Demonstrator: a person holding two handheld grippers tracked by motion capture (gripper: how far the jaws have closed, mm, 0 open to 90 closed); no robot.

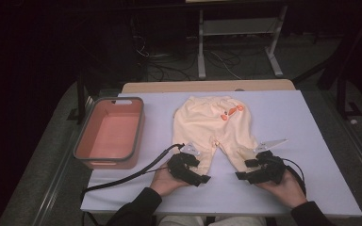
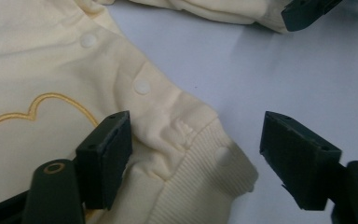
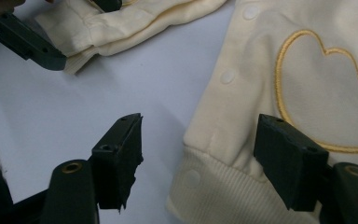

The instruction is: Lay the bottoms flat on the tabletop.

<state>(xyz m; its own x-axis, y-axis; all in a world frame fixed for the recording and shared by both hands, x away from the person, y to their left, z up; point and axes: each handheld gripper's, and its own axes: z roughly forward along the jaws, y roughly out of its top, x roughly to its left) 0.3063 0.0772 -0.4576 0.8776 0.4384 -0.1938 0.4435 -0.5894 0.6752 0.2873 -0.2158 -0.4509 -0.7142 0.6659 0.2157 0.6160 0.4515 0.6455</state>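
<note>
Baby pants (image 1: pixel 215 123), jaws astride both cuffs

A salmon-pink bin (image 1: pixel 109 133) with a grey rim sits on the white table (image 1: pixel 287 122), well off to the left of both pairs of jaws and apart from them. Beyond the jaws, past the table's far edge, a white metal stand (image 1: pixel 238 33) and loose cables (image 1: pixel 169 66) lie on the dark floor.
</note>
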